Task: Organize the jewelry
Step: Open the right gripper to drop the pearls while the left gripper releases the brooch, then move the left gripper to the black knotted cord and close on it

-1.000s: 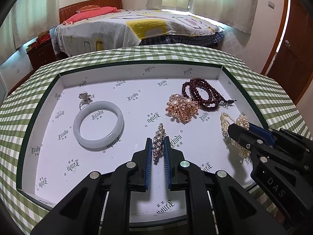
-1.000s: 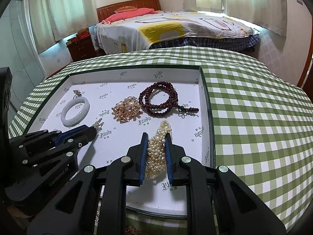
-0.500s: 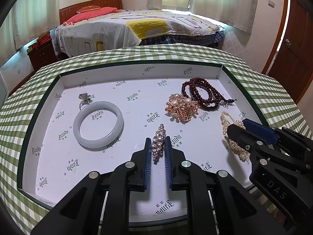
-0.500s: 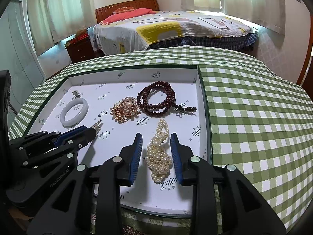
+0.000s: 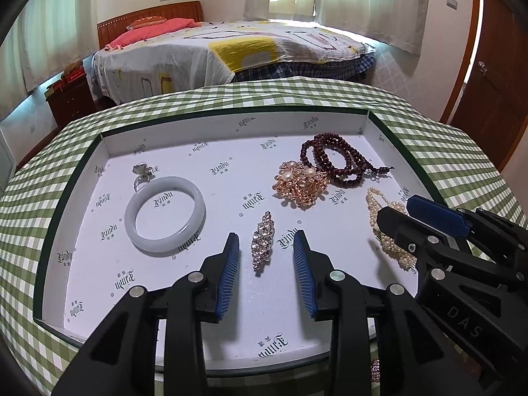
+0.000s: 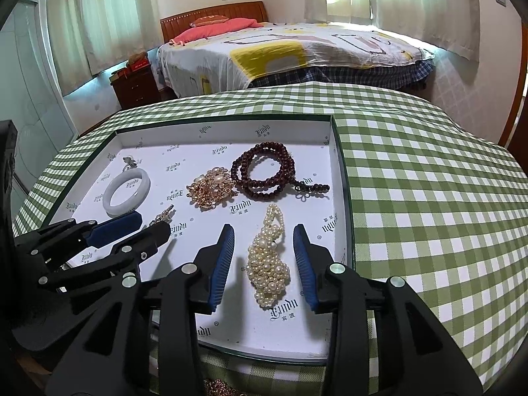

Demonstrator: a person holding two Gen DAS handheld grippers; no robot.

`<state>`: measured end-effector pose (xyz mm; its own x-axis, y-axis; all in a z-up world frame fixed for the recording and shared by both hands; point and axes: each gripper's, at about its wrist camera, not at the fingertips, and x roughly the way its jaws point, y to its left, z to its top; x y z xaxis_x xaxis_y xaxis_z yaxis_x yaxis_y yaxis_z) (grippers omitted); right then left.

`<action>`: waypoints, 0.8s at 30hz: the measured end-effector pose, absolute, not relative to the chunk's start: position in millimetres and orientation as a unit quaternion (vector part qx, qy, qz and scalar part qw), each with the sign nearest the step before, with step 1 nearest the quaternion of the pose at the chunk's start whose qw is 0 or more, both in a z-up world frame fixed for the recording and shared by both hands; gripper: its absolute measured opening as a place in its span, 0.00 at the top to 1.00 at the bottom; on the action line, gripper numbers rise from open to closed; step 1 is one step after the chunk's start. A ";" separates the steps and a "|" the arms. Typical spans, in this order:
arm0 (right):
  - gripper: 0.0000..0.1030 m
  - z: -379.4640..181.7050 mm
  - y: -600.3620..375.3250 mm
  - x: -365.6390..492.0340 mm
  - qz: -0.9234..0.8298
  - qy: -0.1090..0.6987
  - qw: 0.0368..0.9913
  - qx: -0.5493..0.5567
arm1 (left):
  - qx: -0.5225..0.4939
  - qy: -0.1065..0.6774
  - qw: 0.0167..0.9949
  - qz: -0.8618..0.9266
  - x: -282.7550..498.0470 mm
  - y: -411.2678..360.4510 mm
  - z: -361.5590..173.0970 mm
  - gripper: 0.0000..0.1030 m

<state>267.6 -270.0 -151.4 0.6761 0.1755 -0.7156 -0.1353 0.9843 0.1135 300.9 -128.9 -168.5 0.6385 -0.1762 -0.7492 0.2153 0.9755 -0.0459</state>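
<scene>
Inside the tray (image 5: 379, 122), left gripper (image 5: 265, 250) spread around brooch (image 5: 262, 242); right gripper (image 6: 264, 247) spread around pearls (image 6: 269, 264).

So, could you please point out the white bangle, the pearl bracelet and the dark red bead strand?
white bangle (image 5: 197, 198): left wrist view, right side of band.
pearl bracelet (image 6: 268, 269): right wrist view, clustered middle.
dark red bead strand (image 6: 260, 187): right wrist view, lower coil.

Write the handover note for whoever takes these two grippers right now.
Left gripper: jaws have just been opening, pads clear of the rhinestone clip lying between them.
Right gripper: likewise just opening, pearl bracelet lies free between the pads.
In the tray: jade bangle, silver ring, gold pearl brooch, dark bead strand.
Done: both pieces released.
Left: more jewelry shows below the tray's near edge.
</scene>
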 end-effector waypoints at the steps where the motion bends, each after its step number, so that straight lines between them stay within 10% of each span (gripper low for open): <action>1: 0.63 -150.8 -270.4 267.5 0.085 0.392 0.916 0.025 | 0.024 0.411 0.905 -0.108 301.0 -129.0 -168.0 0.65; 24: 0.51 -117.2 -268.4 251.3 0.075 0.355 0.932 0.020 | 0.014 0.371 0.925 -0.083 280.5 -108.2 -134.8 0.39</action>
<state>251.3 -268.4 -117.2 0.7375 0.1538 -0.6577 -0.1247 0.9880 0.0912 280.5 -108.2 -134.8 0.7108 -0.1431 -0.6887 0.1632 0.9859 -0.0364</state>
